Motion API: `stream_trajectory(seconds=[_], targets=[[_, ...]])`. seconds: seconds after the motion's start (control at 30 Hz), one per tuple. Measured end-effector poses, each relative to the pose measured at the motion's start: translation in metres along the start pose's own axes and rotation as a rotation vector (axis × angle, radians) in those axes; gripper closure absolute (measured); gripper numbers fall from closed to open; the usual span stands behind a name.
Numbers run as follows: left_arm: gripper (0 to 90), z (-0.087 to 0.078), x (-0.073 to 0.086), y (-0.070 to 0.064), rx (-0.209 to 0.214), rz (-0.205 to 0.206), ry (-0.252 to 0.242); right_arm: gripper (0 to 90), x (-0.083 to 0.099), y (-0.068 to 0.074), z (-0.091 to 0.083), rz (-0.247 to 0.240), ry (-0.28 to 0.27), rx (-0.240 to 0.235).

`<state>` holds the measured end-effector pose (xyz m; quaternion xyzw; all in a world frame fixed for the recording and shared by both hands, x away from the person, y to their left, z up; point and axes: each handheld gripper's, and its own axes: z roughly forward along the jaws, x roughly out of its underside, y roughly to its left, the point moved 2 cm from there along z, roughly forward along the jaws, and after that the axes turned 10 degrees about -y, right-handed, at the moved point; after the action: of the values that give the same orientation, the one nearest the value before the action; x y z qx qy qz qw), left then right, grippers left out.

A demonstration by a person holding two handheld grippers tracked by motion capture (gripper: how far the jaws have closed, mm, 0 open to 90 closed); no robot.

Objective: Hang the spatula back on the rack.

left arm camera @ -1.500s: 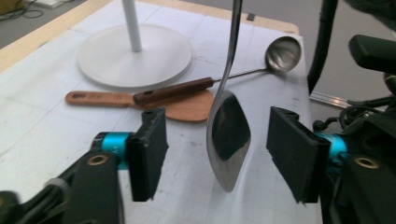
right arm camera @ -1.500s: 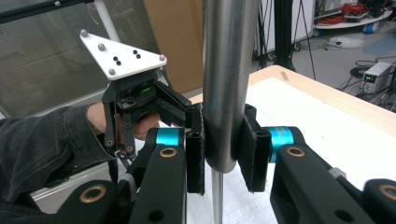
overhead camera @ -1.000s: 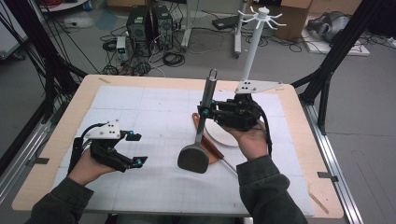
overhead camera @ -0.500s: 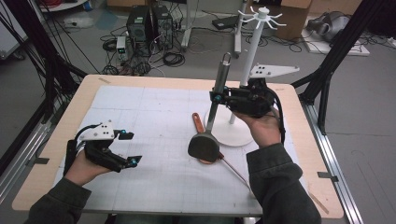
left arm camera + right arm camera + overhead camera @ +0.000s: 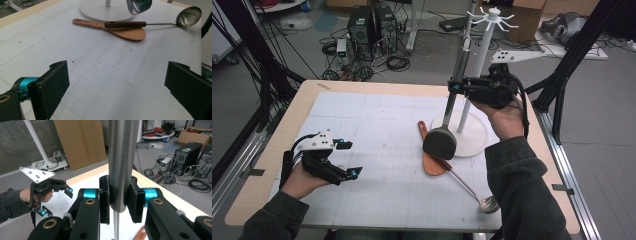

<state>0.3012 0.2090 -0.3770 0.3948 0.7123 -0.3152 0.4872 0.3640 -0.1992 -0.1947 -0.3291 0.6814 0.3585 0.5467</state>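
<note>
My right gripper (image 5: 455,88) is shut on the steel handle (image 5: 122,165) of a long turner and holds it nearly upright beside the white hook stand (image 5: 477,65). The turner's dark head (image 5: 439,143) hangs low over the stand's round base (image 5: 472,142). On the mat lie a wooden spatula (image 5: 432,159) and a steel ladle (image 5: 487,203) whose dark handle crosses it. My left gripper (image 5: 350,159) rests open at the table's left, nothing between its jaws (image 5: 117,82). From there I see the wooden spatula (image 5: 125,32), the ladle (image 5: 188,16) and the turner head (image 5: 139,5).
A white gridded mat (image 5: 377,130) covers the wooden table (image 5: 302,107). The stand's hooks (image 5: 492,16) spread out high at the back right. Black frame posts (image 5: 562,75) flank the table; computers and cables (image 5: 372,30) lie on the floor behind.
My right gripper has carried the turner up, back and to the right, from the mat's middle to beside the stand's pole. The left gripper has barely shifted.
</note>
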Motion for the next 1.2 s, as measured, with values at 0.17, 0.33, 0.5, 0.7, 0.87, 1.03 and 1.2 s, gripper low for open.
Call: stream_trajectory(seconds=[0.17, 0.33, 0.5, 0.7, 0.87, 1.03, 1.2], targets=[[4.4, 0.0, 0.001, 0.001, -0.007, -0.004, -0.001, 75.1, -0.009, -0.009, -0.007, -0.003, -0.008, 0.01], [1.7, 0.0, 0.0, 0.001, -0.011, -0.005, 0.0, 75.0, -0.015, -0.019, -0.013, -0.006, -0.015, 0.017], [1.7, 0.0, 0.001, 0.001, -0.015, -0.004, -0.001, 75.1, -0.014, -0.032, -0.016, 0.002, -0.015, 0.022], [1.7, 0.0, 0.001, 0.001, -0.017, -0.004, -0.002, 75.0, -0.012, -0.04, -0.014, 0.016, -0.011, 0.023], [1.7, 0.0, 0.001, 0.001, -0.015, -0.002, -0.001, 75.0, -0.01, -0.046, -0.013, 0.025, -0.012, 0.041], [1.7, 0.001, 0.002, -0.001, -0.009, 0.004, 0.007, 75.0, -0.007, -0.052, -0.01, 0.032, 0.002, 0.053], [1.8, 0.002, 0.002, -0.001, -0.007, 0.003, 0.006, 75.0, -0.006, -0.056, -0.012, 0.042, -0.005, 0.068]])
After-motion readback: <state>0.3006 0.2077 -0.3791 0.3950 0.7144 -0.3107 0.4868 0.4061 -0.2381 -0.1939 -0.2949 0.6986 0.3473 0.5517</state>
